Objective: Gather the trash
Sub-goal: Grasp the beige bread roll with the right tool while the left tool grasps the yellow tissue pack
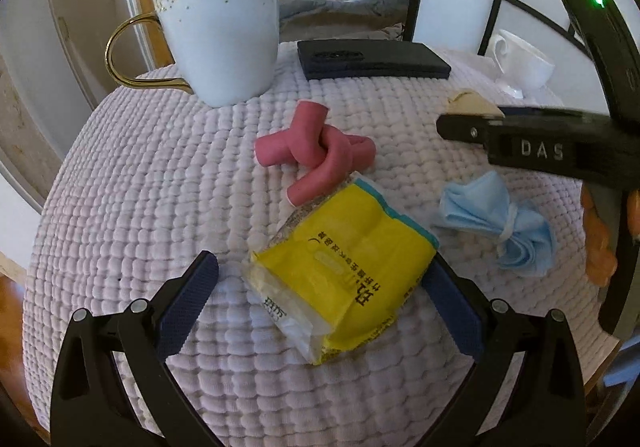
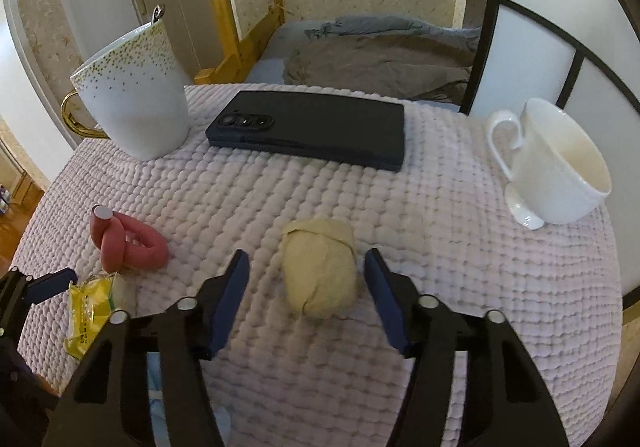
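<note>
A yellow snack packet (image 1: 352, 267) lies on the lilac quilted cloth (image 1: 140, 187) between the fingers of my left gripper (image 1: 322, 261). The jaws are open: the left pad stands clear of the packet and the right pad is at its edge. In the right wrist view a beige crumpled paper wad (image 2: 320, 271) sits between the fingers of my right gripper (image 2: 307, 254), with a gap on each side. A crumpled blue face mask (image 1: 496, 223) lies to the right of the packet. A pink knotted tube (image 1: 316, 155) rests just beyond the packet.
A pale mug with gold dots and a gold handle (image 1: 220, 35) stands at the back left. A dark phone (image 2: 308, 127) lies flat at the back. A white cup (image 2: 560, 167) stands at the right edge. A bed lies beyond the table.
</note>
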